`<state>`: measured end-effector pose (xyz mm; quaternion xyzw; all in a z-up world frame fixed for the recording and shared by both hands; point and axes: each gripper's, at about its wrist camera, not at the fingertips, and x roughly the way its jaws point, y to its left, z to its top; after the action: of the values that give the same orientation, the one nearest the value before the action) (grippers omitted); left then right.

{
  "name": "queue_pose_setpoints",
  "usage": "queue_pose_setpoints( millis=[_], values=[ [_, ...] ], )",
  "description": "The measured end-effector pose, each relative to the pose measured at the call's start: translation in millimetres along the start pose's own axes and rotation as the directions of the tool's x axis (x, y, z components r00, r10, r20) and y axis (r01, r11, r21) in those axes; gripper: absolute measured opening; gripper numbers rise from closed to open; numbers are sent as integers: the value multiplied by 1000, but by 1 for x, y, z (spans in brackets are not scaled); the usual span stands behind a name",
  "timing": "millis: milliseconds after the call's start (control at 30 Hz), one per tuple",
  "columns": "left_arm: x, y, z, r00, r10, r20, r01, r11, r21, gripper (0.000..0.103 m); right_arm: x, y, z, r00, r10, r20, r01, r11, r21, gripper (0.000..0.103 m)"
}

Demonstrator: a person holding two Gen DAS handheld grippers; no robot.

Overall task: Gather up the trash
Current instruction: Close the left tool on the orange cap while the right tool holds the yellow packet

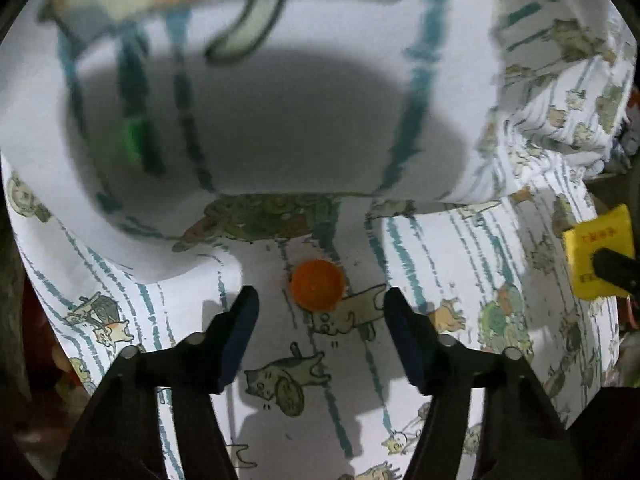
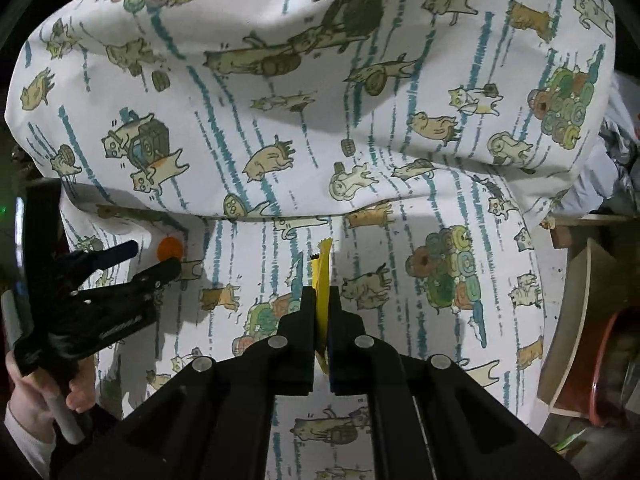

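The orange bottle cap (image 1: pixel 317 285) lies flat on the cat-print bedsheet (image 1: pixel 440 264), just ahead of the left gripper (image 1: pixel 320 312) and between its wide-open jaws but not yet touched, while we hold the yellow wrapper (image 2: pixel 322 280) pinched edge-on in the closed jaws of the right gripper (image 2: pixel 321 300). Our worry is that the cap is low and smooth on soft cloth, so the jaws closing too high could skid over it or flick it under the raised fold of sheet just beyond them. We could also snag sheet along with the cap, or let the thinly held wrapper slide out.
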<state>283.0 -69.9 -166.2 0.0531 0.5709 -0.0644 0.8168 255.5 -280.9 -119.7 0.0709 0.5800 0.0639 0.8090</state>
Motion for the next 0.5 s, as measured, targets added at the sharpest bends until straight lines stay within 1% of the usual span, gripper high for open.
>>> queue_pose_setpoints(
  millis=[200, 300, 333, 433, 500],
  values=[
    [13, 6, 8, 1000, 2, -19, -2, 1000, -27, 40, -5, -5, -2, 1000, -8, 4, 8, 1000, -5, 5],
    [14, 7, 11, 999, -32, -27, 30, 999, -44, 33, -3, -6, -3, 1000, -14, 3, 14, 1000, -2, 5],
    [14, 7, 11, 999, -35, -27, 33, 998, -48, 29, -3, -7, -3, 1000, -13, 2, 13, 1000, 1, 5],
    [10, 9, 9, 999, -41, -17, 40, 997, -62, 29, -2, -9, -2, 1000, -17, 4, 17, 1000, 11, 5],
    [5, 8, 8, 999, -44, -12, 43, 998, -49, 29, -5, -9, -2, 1000, -17, 10, 17, 1000, 15, 5]
  ],
)
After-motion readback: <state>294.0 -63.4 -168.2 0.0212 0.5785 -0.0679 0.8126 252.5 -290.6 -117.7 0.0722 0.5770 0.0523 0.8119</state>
